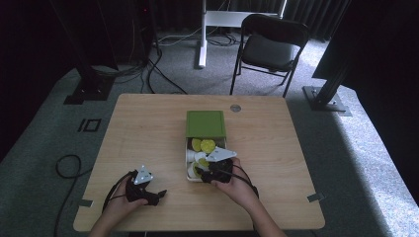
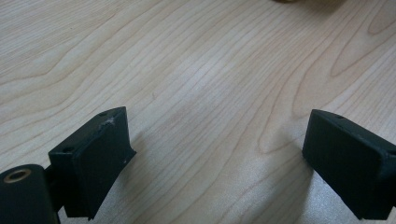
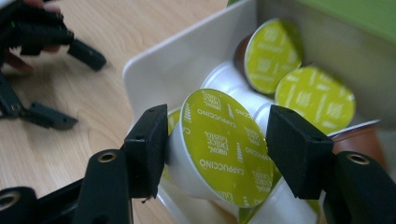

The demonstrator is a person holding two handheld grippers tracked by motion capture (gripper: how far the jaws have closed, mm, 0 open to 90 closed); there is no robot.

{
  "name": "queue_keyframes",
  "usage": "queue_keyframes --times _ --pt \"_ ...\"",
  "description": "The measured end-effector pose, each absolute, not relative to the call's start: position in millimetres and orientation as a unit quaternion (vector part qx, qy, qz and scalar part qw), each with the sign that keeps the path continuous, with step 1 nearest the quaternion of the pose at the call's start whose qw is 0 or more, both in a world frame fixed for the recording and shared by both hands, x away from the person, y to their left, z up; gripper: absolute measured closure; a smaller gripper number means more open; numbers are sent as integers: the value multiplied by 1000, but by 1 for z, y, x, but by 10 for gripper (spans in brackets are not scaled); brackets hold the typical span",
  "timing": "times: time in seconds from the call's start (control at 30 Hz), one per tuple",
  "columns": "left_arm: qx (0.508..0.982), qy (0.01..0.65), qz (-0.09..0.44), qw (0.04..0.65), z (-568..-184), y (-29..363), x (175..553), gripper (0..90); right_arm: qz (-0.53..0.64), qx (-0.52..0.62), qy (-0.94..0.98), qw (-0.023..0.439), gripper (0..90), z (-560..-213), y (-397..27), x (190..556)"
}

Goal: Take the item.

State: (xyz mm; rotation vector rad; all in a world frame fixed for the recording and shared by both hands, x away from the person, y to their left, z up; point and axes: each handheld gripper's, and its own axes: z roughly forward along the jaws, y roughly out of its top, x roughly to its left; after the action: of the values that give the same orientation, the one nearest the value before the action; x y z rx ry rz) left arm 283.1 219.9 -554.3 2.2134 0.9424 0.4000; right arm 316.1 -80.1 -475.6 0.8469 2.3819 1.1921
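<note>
A white box [image 1: 189,157] of coffee capsules stands at the table's middle, its green lid [image 1: 205,123] folded open behind it. My right gripper [image 1: 206,170] reaches into the box's near end. In the right gripper view it [image 3: 217,144] is shut on a white capsule with a yellow-green cappuccino foil [image 3: 224,140], held tilted just above the others. Two more green-topped capsules [image 3: 271,53] and a brown one [image 3: 359,140] lie deeper in the box. My left gripper [image 1: 158,195] rests open on the bare wood near the front left, nothing between its fingers [image 2: 93,158].
The wooden table [image 1: 148,133] has a round grommet [image 1: 235,107] near its far edge. A black folding chair [image 1: 272,44] and a white desk leg [image 1: 202,34] stand beyond the table. Cables run over the carpet at left.
</note>
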Motion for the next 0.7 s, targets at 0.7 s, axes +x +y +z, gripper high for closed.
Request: queue_keyframes --times 0.7 --pt "853 361 155 343 -554 220 283 88 454 310 805 222 397 -433 -108 332"
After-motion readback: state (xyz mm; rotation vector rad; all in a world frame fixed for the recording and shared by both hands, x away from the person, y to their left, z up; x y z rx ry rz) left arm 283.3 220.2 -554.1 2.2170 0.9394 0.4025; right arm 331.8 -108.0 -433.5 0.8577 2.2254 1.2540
